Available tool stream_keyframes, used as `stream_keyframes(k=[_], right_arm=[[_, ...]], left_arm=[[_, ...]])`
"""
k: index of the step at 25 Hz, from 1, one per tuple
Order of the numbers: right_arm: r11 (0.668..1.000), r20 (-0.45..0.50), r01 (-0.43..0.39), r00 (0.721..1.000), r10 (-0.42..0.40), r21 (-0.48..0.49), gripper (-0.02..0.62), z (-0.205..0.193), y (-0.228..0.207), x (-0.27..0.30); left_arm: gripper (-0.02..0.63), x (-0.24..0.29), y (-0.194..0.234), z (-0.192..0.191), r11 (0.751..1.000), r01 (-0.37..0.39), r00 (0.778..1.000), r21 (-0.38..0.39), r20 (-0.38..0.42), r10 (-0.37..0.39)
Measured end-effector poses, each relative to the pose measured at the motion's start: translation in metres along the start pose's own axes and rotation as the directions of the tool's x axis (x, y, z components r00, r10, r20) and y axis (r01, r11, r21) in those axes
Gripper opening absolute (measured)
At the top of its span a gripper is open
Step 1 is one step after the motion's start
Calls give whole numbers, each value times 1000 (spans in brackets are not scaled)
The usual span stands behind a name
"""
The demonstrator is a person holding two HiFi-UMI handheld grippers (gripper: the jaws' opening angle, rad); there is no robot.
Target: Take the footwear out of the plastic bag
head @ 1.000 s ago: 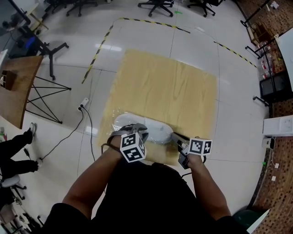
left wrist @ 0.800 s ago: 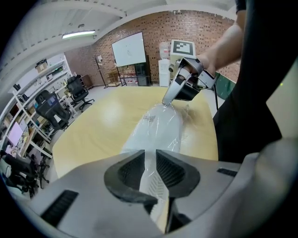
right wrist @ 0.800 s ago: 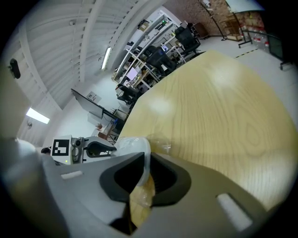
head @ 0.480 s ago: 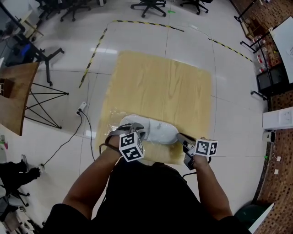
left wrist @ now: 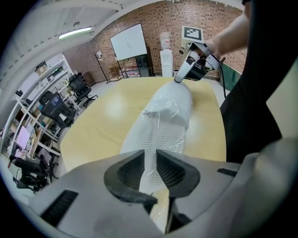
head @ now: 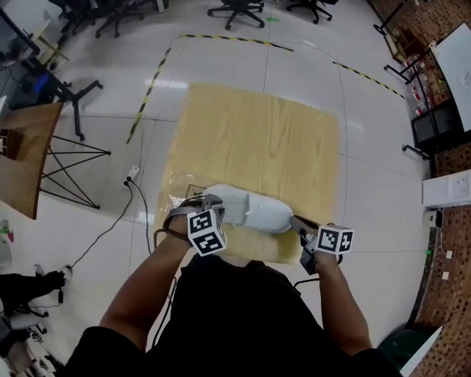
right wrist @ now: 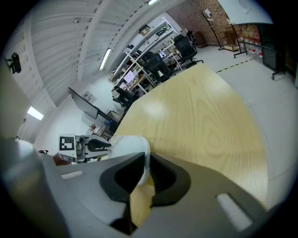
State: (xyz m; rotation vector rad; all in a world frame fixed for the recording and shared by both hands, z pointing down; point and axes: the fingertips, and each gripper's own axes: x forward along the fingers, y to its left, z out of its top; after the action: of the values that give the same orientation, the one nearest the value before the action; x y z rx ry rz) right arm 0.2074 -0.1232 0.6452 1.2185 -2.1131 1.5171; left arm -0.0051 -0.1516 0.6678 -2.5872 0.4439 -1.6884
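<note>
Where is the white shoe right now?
In the head view, the white shoe, inside its clear plastic bag, is at the near edge of the wooden board, close in front of the person.

Left claw (left wrist: 149, 161) pinches the plastic bag (left wrist: 158, 128) holding a white shoe (left wrist: 176, 98) on a mat (left wrist: 104, 116).

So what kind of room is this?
Probably an office-style lab or workshop: there is a brick wall with a whiteboard, rolling office chairs, and shelves loaded with equipment.

Wooden board (head: 257, 140) on tiled floor (head: 368, 147); office chairs (head: 235, 11); perhaps power strip (head: 132, 173).
</note>
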Motion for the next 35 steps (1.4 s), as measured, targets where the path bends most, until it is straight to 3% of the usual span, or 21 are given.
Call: stream_keyframes(k=[11,19,26,35], right_arm=[[997,-24,20,999,-22,-69,39,-9,-1,1],[991,-19,42,999,-45,-124,38,-5,2,3],[992,-14,61,998,-63,-112,40,-7,-3,2],[979,-66,90,992,-104,-182,41,-19,-9,3]], left_arm=[[87,-6,7,-37,996,-13,1000,-88,-28,10],[89,-7,11,-49,994,-32,998,-103,-51,27],[91,-8,16,-58,993,-46,997,-113,-70,38],[91,-13,32,-88,989,-98,988,-107,-131,84]])
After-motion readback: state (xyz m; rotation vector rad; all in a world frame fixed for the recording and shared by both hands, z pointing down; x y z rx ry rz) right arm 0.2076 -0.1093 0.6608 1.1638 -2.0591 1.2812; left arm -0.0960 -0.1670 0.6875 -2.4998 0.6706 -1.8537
